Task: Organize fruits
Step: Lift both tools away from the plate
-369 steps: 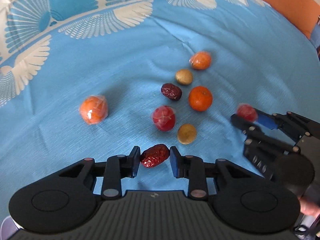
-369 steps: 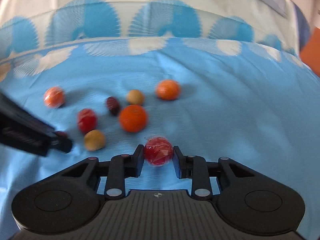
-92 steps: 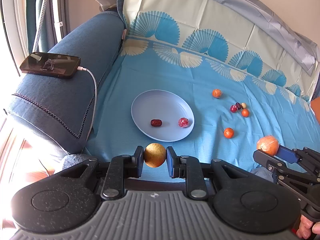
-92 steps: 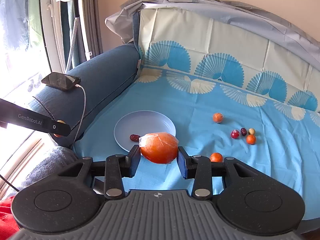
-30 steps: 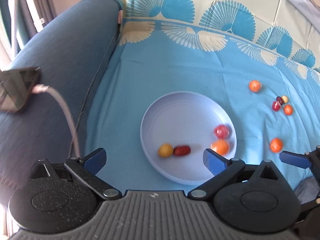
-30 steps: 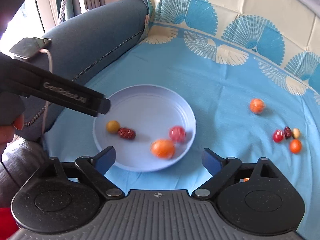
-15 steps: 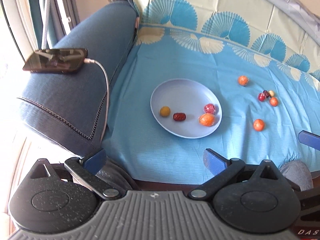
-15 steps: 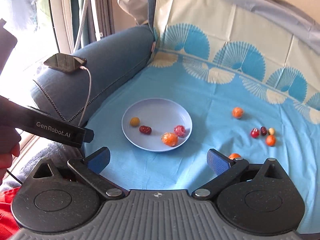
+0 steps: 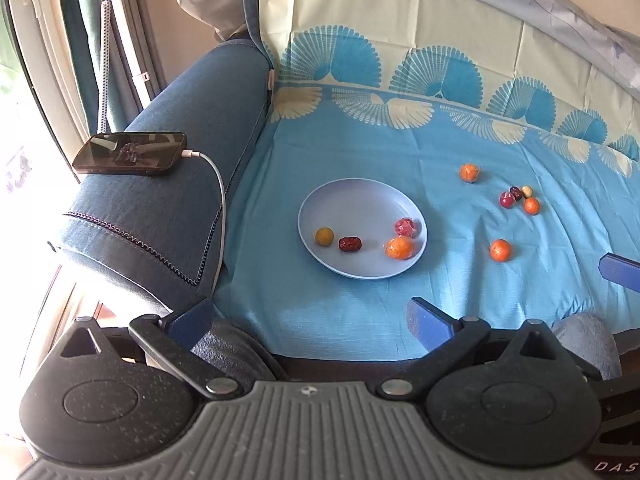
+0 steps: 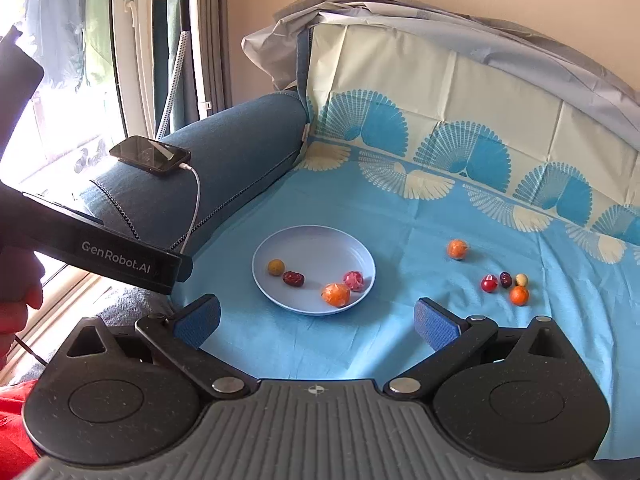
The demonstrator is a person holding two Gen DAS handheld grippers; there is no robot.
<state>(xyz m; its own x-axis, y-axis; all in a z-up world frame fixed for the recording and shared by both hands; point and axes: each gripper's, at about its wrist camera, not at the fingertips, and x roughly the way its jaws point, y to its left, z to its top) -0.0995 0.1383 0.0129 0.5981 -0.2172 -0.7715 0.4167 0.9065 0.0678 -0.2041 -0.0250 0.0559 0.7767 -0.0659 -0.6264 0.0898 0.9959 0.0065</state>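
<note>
A pale blue plate (image 9: 362, 194) (image 10: 316, 240) lies on the blue cloth. It holds a yellow fruit (image 9: 324, 236), a dark red date (image 9: 350, 244), a wrapped orange (image 9: 399, 248) and a wrapped red fruit (image 9: 406, 227). On the cloth to its right lie a wrapped orange (image 9: 469, 172), an orange (image 9: 500, 250) and a cluster of small fruits (image 9: 519, 199) (image 10: 506, 282). My left gripper (image 9: 310, 318) is open and empty, held back from the plate. My right gripper (image 10: 316, 322) is open and empty too.
A blue sofa armrest (image 9: 180, 160) at the left carries a phone (image 9: 130, 154) on a white charging cable (image 9: 218, 200). The sofa back with fan pattern (image 9: 440, 80) rises behind. The left gripper's body (image 10: 100, 252) crosses the left of the right wrist view.
Both grippers have pulled further back and up from the plate, still open. The fruits on the plate and cloth have not moved.
</note>
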